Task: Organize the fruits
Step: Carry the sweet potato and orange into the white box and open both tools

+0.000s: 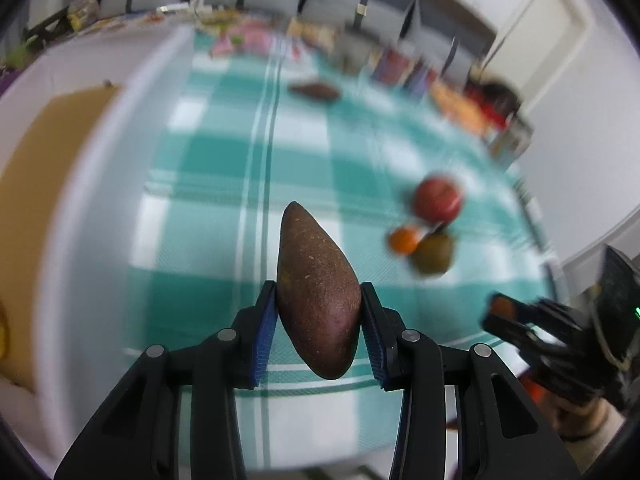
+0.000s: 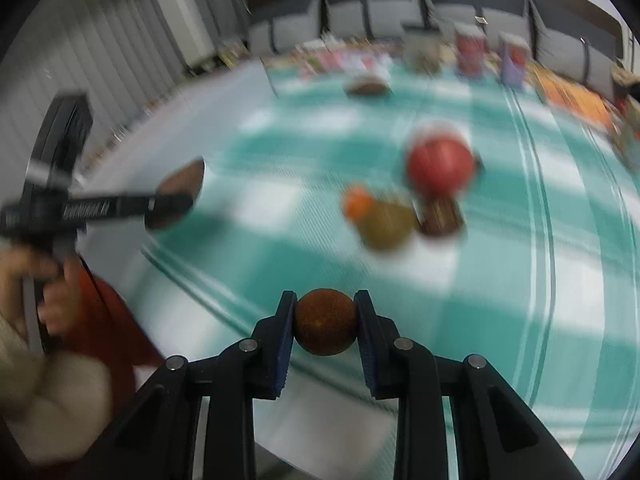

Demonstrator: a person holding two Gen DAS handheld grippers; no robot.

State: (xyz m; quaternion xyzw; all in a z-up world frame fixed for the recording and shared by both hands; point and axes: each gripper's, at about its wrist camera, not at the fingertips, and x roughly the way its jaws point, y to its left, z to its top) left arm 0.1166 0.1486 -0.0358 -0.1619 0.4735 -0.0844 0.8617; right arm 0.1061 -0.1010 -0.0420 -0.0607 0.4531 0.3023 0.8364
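here, a teal checked tablecloth (image 1: 224, 184) fronts grey chairs (image 2: 400, 12).

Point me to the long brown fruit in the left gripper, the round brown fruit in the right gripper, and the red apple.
long brown fruit (image 1: 318, 292), left wrist view, mid-body.
round brown fruit (image 2: 325, 321), right wrist view, centre.
red apple (image 2: 440, 166), right wrist view, front face.

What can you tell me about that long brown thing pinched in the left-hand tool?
The brown fruit is long and tapered, narrow and blunt at its far tip, broad and rounded at the near end. Its skin looks matte, reddish brown, with fine pale specks. The left gripper pinches it at its widest part, a blue pad pressing on each side. It points away from the camera, held above the teal checked tablecloth. The right wrist view also shows it clamped, blurred.
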